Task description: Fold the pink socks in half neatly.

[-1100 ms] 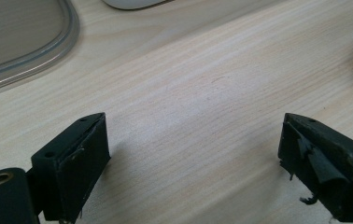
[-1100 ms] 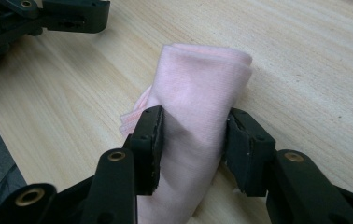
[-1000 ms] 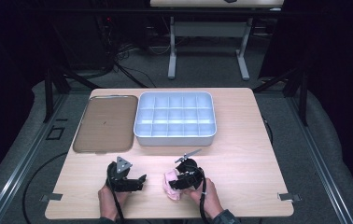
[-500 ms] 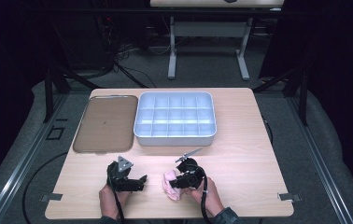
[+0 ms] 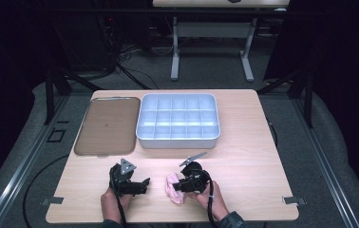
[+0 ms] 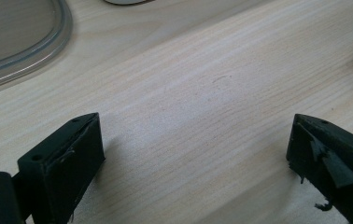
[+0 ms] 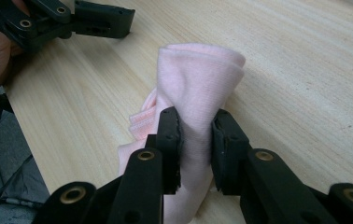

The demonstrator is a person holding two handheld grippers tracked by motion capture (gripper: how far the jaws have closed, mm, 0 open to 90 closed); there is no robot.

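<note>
One thing grabbed so far: my right gripper (image 7: 195,140) has just been closing its jaws and now pinches the pink cloth (image 7: 198,88) at the table's (image 5: 244,156) near edge. My left gripper (image 6: 198,163) sits spread, empty. The compartment tray (image 5: 177,121) looks empty, so most work remains.

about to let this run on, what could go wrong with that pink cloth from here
The right claw, whose jaws have just been closing, pinches only one bunched fold of the pink cloth, so it could slide out or unfold when lifted. The cloth lies near the table's front edge and might drag off. The left claw stands open over bare wood, giving no support.
</note>
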